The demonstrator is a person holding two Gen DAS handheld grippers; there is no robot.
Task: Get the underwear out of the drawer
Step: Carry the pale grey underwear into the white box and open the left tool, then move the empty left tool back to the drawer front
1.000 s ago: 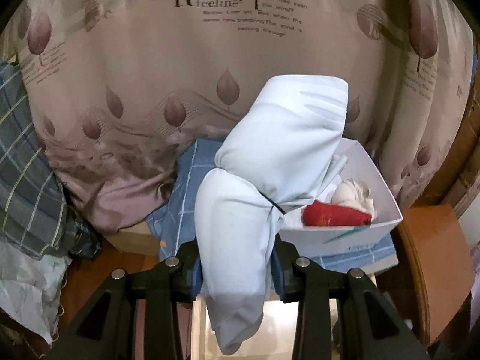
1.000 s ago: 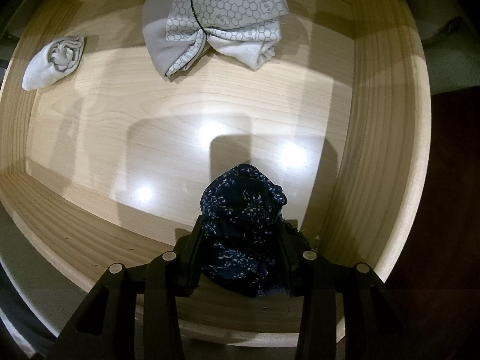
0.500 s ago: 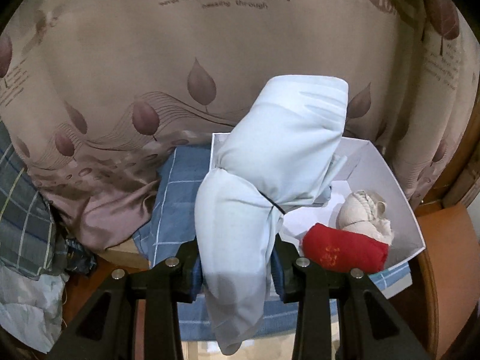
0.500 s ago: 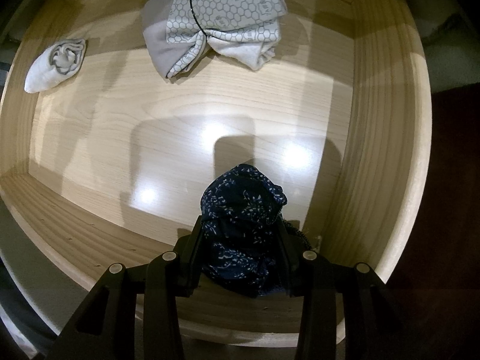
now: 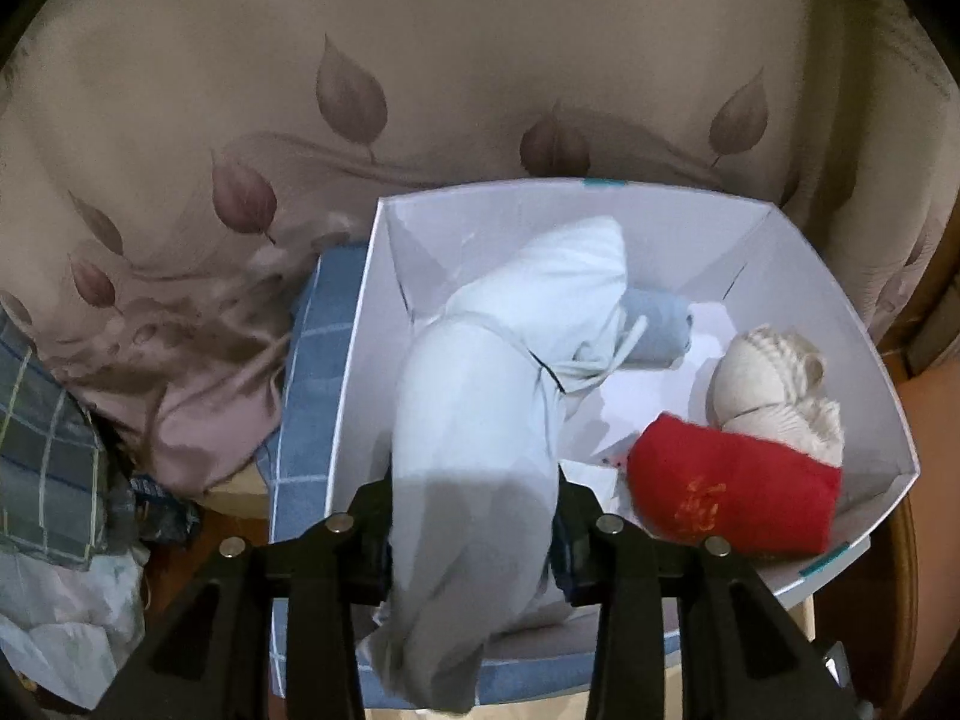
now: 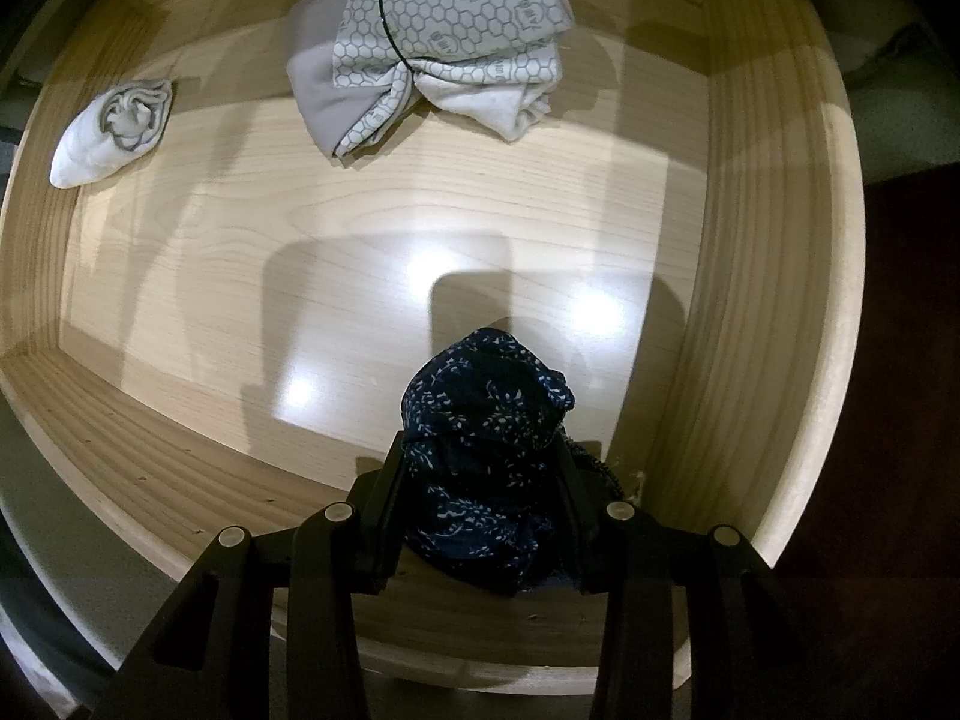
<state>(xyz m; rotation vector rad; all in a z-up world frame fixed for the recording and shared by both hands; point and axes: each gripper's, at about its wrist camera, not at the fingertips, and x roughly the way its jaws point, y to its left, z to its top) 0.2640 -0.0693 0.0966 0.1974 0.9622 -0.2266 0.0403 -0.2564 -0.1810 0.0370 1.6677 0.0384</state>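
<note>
the pale blue rolled cotton underwear bundle (image 5: 480, 414), cinched by a thin dark band, sits between the black fingers of my left gripper (image 5: 474, 534), its far end drooping over into the white open cardboard box (image 5: 660, 204) and seeming to rest on a small grey-blue folded piece (image 5: 660, 330) there; the jaws have just been opening, with the bundle between them; the pads look close against the cloth, though i cannot tell how firmly they press; the near tail hangs outside the box's front wall, so i judge i should ease forward before letting go fully, or the roll may tip back out over the rim; also in the box lie a red folded cloth with gold stitching (image 5: 732, 492) and a cream knitted ball (image 5: 774, 384), both to the right, so i aim to drop on the left side and not pile on them.

my right gripper (image 6: 480, 468) points down into the light wooden drawer (image 6: 774, 240) and is closed to a narrow gap on a dark navy floral crumpled garment (image 6: 486, 438), held clear near the front corner; a dark edge trails at the right finger, so i would lift straight up and slowly to keep it off the drawer wall.

left in the drawer are a grey honeycomb-print folded pair tied with a dark band (image 6: 432, 66) at the back and a small white rolled sock-like bundle (image 6: 108, 132) in the far left corner, well apart from each other.

the box stands on a blue checked cloth (image 5: 312, 360), with a beige leaf-print curtain (image 5: 360, 90) behind.
</note>
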